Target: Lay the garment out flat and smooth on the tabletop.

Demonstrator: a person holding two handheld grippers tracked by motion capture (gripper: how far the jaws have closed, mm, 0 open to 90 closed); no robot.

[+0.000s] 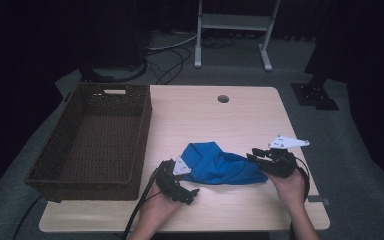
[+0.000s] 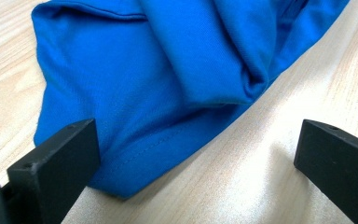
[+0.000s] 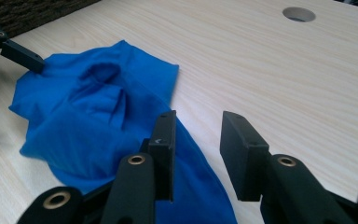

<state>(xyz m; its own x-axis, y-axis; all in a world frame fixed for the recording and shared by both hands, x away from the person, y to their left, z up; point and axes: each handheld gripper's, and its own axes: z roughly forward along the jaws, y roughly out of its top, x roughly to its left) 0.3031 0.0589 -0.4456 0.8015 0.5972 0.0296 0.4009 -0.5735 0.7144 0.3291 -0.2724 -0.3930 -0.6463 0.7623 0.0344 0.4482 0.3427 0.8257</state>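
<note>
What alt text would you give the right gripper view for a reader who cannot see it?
The right gripper has its black jaws slightly apart over one end of a crumpled blue cloth on a light wooden table. The left gripper is at the cloth's far end.

surface: wooden table [image 1: 240, 117] — on it: blue cloth [image 1: 215, 164] | wicker basket [image 1: 96, 140]

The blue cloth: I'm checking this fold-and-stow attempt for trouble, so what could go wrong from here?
1. The right gripper has its jaws apart with nothing pinched; the blue cloth lies beside and under one jaw, so a lift from here may leave it behind.
2. The left gripper stands wide open at the cloth's hem; closing there may catch only a thin edge that slips.
3. The cloth is bunched, so carrying it to the wicker basket could drag a loose end across the table.
</note>
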